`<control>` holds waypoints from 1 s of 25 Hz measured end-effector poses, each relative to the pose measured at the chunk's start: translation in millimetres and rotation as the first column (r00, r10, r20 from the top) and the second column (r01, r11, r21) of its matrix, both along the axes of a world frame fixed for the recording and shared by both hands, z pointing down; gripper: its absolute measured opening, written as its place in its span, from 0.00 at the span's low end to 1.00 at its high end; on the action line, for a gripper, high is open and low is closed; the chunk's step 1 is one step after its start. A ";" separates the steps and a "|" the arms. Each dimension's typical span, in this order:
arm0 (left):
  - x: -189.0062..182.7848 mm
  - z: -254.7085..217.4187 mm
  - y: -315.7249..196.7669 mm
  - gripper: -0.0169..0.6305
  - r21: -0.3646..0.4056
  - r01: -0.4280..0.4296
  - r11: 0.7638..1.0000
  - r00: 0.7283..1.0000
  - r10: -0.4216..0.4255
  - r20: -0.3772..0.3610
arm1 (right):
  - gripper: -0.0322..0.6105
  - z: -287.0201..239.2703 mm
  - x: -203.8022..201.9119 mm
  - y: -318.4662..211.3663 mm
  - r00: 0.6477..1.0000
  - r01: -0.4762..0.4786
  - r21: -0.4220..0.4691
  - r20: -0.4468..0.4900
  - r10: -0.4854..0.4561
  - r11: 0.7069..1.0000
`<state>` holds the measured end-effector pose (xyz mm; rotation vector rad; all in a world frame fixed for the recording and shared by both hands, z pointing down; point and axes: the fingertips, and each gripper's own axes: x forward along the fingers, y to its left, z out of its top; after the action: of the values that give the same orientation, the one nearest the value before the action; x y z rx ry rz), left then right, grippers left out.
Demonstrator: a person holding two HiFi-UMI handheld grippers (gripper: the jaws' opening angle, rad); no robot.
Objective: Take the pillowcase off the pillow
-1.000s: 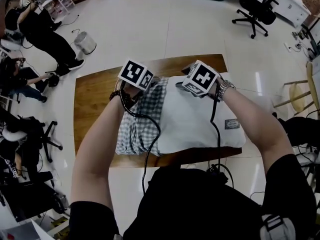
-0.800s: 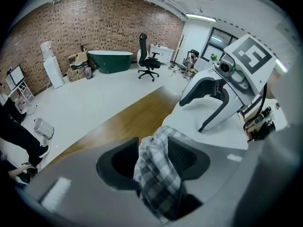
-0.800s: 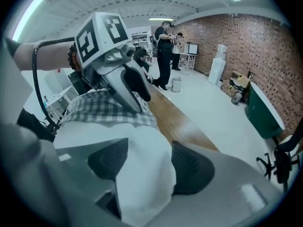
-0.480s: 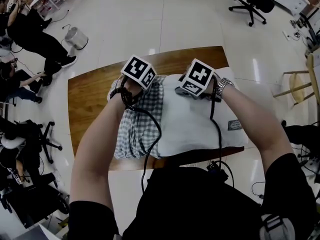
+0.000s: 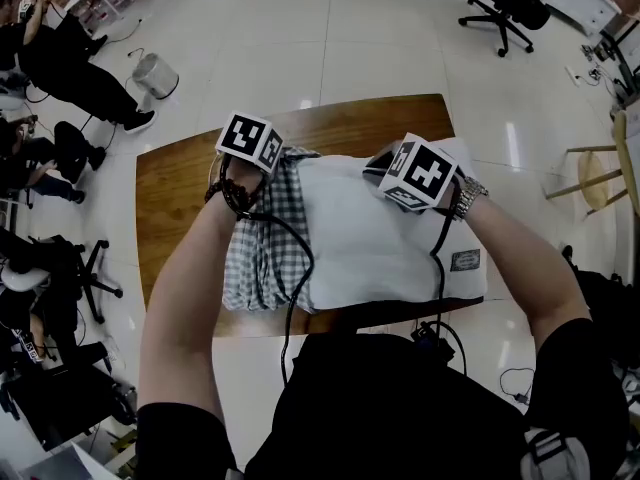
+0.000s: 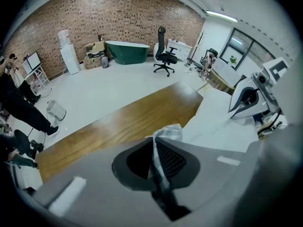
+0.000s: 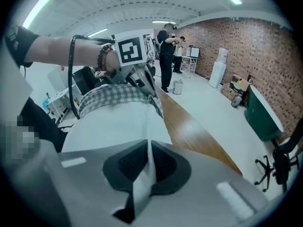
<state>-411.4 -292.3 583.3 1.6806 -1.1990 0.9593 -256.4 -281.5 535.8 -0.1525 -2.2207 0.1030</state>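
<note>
Wooden surface point(image 5: 180, 183) carries pillow point(image 5: 370, 238); checked pillowcase point(image 5: 262, 248) bunched over its left end. My left tongs point(image 6: 155, 148) just nipped shut on pillowcase edge, right tongs point(image 7: 147, 150) just clamped on pillow cloth. Step: grips set. Next, I reckon: pull apart, left dragging pillowcase clear.

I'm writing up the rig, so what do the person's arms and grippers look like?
The left gripper and right gripper are grey with black mesh pads; each carries a white cube of black square markers. A black cable trails from each. Dark bracelet on the left wrist, silver watch on the right, black short sleeves.
</note>
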 end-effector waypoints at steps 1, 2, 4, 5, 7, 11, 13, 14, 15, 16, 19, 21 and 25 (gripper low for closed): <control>-3.8 -1.3 2.6 0.05 0.001 0.013 1.000 1.000 -0.014 0.009 | 0.07 -4.9 4.9 1.3 1.000 0.002 0.013 0.010 -0.002 1.000; -7.8 -2.2 5.2 0.05 0.001 0.025 1.000 1.000 -0.025 0.019 | 0.07 -9.1 9.6 2.6 1.000 0.005 0.027 0.019 -0.006 1.000; -16.0 -3.4 9.9 0.05 0.002 0.050 0.999 0.998 -0.050 0.037 | 0.07 -16.9 16.9 4.4 0.999 0.014 0.055 0.033 -0.016 0.998; -20.4 -4.1 12.1 0.05 0.002 0.067 0.998 0.997 -0.067 0.044 | 0.06 -21.0 19.8 4.9 0.999 0.019 0.070 0.038 -0.022 0.997; -31.2 -5.3 17.6 0.05 -0.001 0.106 0.994 0.993 -0.105 0.056 | 0.06 -29.0 24.8 5.8 0.999 0.029 0.097 0.041 -0.033 0.995; -53.3 -7.3 37.6 0.05 -0.010 0.182 0.983 0.981 -0.180 0.076 | 0.06 -39.3 36.4 12.6 0.998 0.041 0.124 0.041 -0.046 0.991; -62.4 -8.7 46.2 0.05 -0.009 0.211 0.978 0.974 -0.209 0.083 | 0.06 -41.7 42.3 13.7 0.998 0.039 0.132 0.041 -0.045 0.990; -67.0 -9.6 50.0 0.05 -0.008 0.225 0.974 0.971 -0.224 0.086 | 0.06 -42.8 44.3 13.1 0.998 0.037 0.136 0.041 -0.043 0.990; -71.5 -10.5 53.5 0.05 -0.008 0.240 0.971 0.967 -0.239 0.088 | 0.06 -44.0 45.7 12.1 0.998 0.034 0.140 0.041 -0.040 0.990; -75.6 -11.2 56.5 0.05 -0.008 0.256 0.967 0.963 -0.254 0.088 | 0.06 -44.9 46.9 10.8 0.998 0.033 0.144 0.040 -0.039 0.989; -83.2 -10.2 63.6 0.05 -0.002 0.294 0.956 0.952 -0.293 0.092 | 0.06 -45.5 52.8 7.7 0.999 0.030 0.154 0.039 -0.036 0.988; -86.7 -9.2 69.3 0.05 0.002 0.309 0.951 0.946 -0.307 0.100 | 0.06 -45.0 56.4 8.0 0.999 0.025 0.158 0.038 -0.031 0.987; -91.3 -8.4 80.6 0.05 0.012 0.333 0.943 0.937 -0.332 0.108 | 0.06 -41.7 64.0 9.3 0.999 0.007 0.161 0.038 -0.013 0.987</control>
<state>-502.8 -211.7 574.9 1.3743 -1.4949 0.8483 -192.4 -272.2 494.1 -0.0777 -2.2561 -0.0852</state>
